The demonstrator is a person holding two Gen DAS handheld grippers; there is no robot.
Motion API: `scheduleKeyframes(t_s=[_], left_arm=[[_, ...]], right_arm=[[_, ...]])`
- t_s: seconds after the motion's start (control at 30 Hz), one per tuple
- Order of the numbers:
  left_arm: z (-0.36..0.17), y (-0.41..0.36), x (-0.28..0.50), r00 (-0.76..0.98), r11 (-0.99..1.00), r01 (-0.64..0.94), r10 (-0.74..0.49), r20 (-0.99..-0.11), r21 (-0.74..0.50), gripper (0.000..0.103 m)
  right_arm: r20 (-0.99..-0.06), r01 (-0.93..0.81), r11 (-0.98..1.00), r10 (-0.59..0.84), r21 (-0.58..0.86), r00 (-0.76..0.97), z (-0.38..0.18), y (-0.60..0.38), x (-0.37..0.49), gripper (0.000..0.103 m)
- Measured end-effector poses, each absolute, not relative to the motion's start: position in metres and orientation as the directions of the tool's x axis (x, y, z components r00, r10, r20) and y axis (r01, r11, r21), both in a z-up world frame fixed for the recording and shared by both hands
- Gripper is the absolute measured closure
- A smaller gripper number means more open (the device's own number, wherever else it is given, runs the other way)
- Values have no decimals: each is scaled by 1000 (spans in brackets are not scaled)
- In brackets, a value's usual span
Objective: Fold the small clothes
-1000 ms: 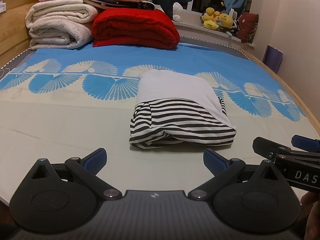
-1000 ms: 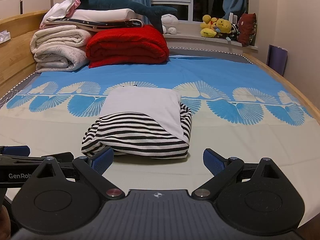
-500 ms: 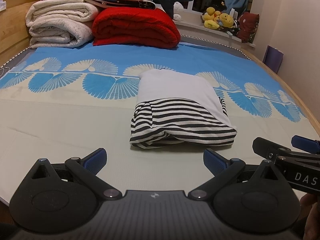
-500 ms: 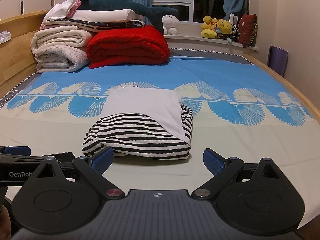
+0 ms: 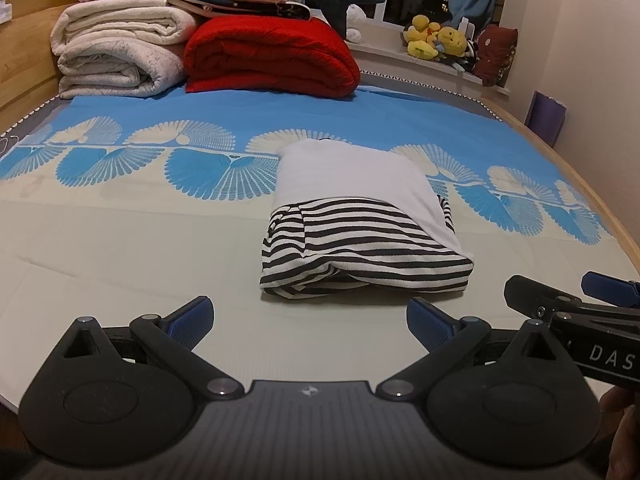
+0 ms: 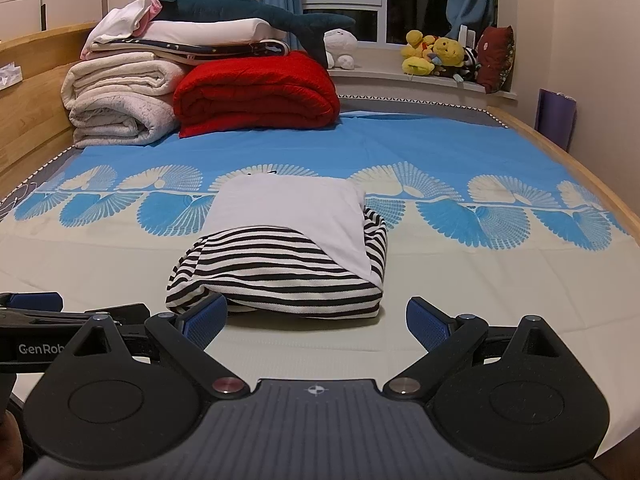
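A small garment (image 5: 360,224), black-and-white striped with a white panel on top, lies folded into a compact bundle in the middle of the bed. The right wrist view shows the same garment (image 6: 284,248) straight ahead. My left gripper (image 5: 310,318) hovers open just in front of the bundle, with nothing between its blue pads. My right gripper (image 6: 316,320) is open too, its left pad close to the bundle's near left corner. Each gripper shows at the edge of the other's view.
The bed sheet (image 5: 120,240) is cream near me and blue with fan patterns beyond. Folded cream blankets (image 5: 116,56) and a red quilt (image 5: 272,60) are stacked at the head. Plush toys (image 5: 436,40) sit on the windowsill. A wooden bed rail (image 6: 568,168) runs along the right.
Both views have barely shifted; the bundle lies the same and both grippers stay open.
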State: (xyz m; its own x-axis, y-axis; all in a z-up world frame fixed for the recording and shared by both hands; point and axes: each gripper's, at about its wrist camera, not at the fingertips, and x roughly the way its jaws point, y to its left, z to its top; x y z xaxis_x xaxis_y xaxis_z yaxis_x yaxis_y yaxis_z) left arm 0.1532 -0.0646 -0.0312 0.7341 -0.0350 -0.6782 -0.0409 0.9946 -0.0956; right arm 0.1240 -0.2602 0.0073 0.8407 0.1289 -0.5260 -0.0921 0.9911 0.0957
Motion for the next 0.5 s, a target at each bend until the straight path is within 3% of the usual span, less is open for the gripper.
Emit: scheduleKeyframes(t_s=[0.5], left_arm=[[-32,-65,154,734,994,-38,-39,-678,-99,0]], right_arm=[[-529,-83,992,124,100,839,7,-259,124,7]])
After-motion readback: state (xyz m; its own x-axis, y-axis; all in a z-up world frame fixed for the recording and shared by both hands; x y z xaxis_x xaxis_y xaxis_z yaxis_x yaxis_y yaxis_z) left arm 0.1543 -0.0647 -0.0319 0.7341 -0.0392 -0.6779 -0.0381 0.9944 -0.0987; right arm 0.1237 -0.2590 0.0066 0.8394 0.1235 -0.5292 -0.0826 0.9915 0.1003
